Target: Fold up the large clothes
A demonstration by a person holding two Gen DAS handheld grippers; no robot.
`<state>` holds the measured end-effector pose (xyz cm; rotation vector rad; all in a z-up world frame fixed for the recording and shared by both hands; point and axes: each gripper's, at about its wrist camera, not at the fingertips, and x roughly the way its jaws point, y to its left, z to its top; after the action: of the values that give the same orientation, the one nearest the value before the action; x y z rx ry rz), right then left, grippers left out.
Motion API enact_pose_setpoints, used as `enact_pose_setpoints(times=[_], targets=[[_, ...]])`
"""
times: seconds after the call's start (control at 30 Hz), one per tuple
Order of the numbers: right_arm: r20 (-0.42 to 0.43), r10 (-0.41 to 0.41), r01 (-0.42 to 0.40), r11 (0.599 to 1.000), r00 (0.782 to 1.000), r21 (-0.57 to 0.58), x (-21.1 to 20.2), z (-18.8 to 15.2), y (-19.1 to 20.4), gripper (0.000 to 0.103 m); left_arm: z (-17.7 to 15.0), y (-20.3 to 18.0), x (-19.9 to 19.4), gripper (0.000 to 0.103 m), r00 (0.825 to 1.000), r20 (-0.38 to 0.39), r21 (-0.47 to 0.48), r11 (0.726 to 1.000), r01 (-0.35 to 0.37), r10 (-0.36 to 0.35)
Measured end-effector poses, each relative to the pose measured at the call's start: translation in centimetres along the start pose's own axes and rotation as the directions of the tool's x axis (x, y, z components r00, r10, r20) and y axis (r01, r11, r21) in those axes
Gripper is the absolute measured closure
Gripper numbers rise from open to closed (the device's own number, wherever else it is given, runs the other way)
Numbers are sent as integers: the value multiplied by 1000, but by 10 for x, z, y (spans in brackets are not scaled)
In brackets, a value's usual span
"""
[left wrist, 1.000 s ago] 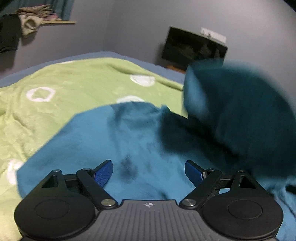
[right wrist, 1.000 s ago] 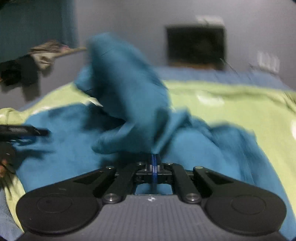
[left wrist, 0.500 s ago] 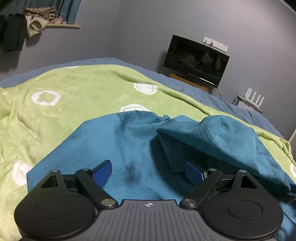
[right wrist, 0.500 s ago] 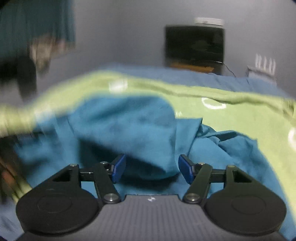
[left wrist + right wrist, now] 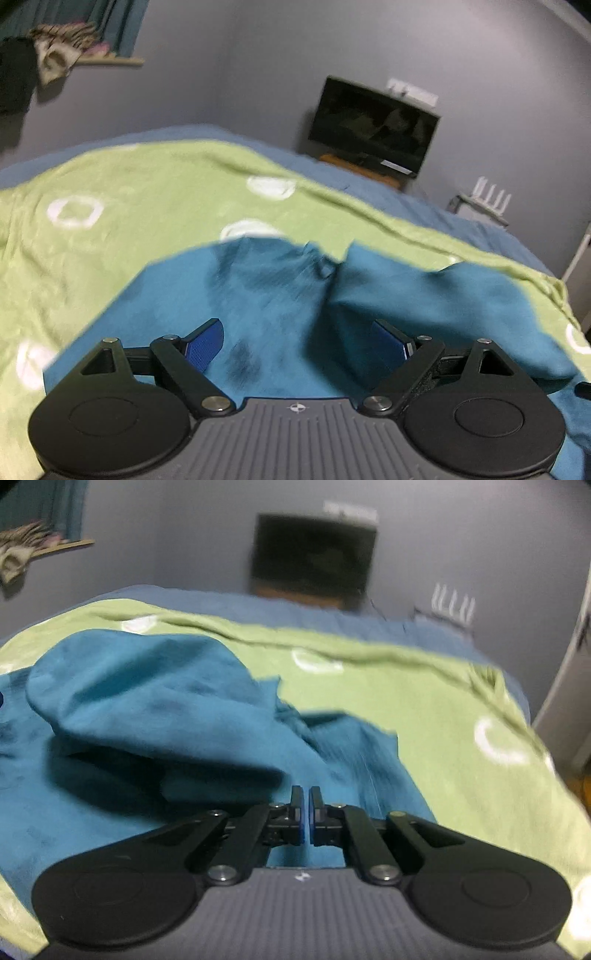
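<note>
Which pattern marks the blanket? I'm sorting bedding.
White rings on the soft light-green blanket, clearest in the left wrist view.

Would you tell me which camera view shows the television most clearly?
The left wrist view: the television there is sharper, its stand visible beneath. The right wrist view shows the same television as a blurred dark rectangle.

One teal garment [image 5: 266,295] is lying on one green blanket [image 5: 110,229], which is showing five white rings in the left wrist view. Beyond the blanket, one dark television [image 5: 373,125] is standing, and one white router [image 5: 491,195] is sitting right of it. Two grippers, the left gripper [image 5: 295,341] and the right gripper [image 5: 305,812], are hovering over the blanket.
</note>
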<state>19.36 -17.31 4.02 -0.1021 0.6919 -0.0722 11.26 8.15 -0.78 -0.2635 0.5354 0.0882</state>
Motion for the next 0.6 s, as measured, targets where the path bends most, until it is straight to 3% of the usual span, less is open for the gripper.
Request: enact_pose_setpoints(times=[0.03,0.07,0.1,0.17,0.3,0.43,0.5,0.6], targets=[[20,35,-35,999,999,9,-9,1,-2,100,4,-3,-3,13,1000,15,16,1000,16,-16],[39,55,-55,998,998,7,-17,1,-3,89,9,-6,-5,11,999,23,35,999,31,-32],[66,67,-67,998,996,-1,-26,2,-2,71,15,-10,-5,10,998,26,55,997,47,-49],[128,94,-93,996,987,-17,-43,7,3,53,28,-20,-2,10,997,20,88,993,76,-78],[165,140,-138,990,976,-24,-43,28,25,51,51,-50,12,10,991,8,141,981,132,-134],[167,212,-203,977,963,-72,-15,42,62,51,56,-91,38,10,976,-35,236,947,216,-214],[112,239,-231,969,964,-86,11,42,74,51,46,-103,54,13,959,-112,270,921,283,-262],[-19,243,-244,963,970,-111,41,24,88,51,13,-113,82,20,934,-284,359,880,312,-216]])
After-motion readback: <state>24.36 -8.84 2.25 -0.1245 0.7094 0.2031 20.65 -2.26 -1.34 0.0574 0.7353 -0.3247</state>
